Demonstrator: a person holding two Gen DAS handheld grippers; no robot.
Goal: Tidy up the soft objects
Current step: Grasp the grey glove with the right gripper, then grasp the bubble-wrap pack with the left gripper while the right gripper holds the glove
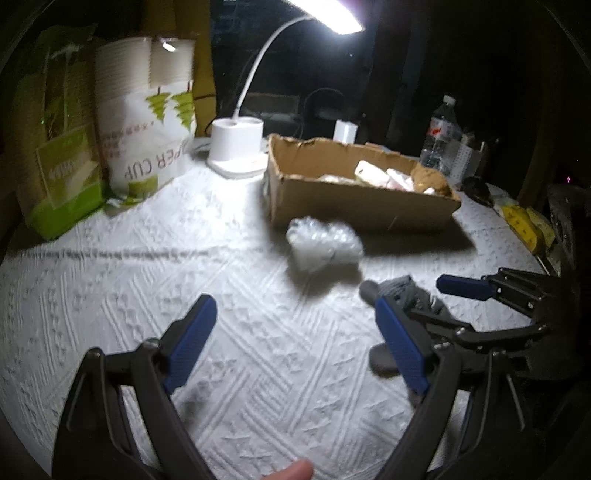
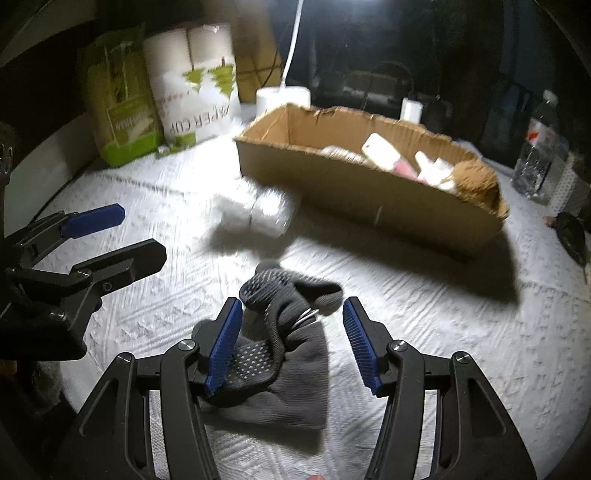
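Between claw pads, glove (image 2: 280,354) lies lengthwise.

I am holding my left gripper (image 1: 295,347) open over the white cloth (image 1: 110,295). Bubble wrap (image 1: 323,243) is lying ahead, just before the cardboard box (image 1: 354,199).

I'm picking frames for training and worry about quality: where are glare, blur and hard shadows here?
Left wrist view: the desk lamp head is blown out at the top, and the plastic wrap bundle is smeared. Right wrist view: the cardboard box casts a hard dark shadow on the white cloth; edges bend, corners go black.
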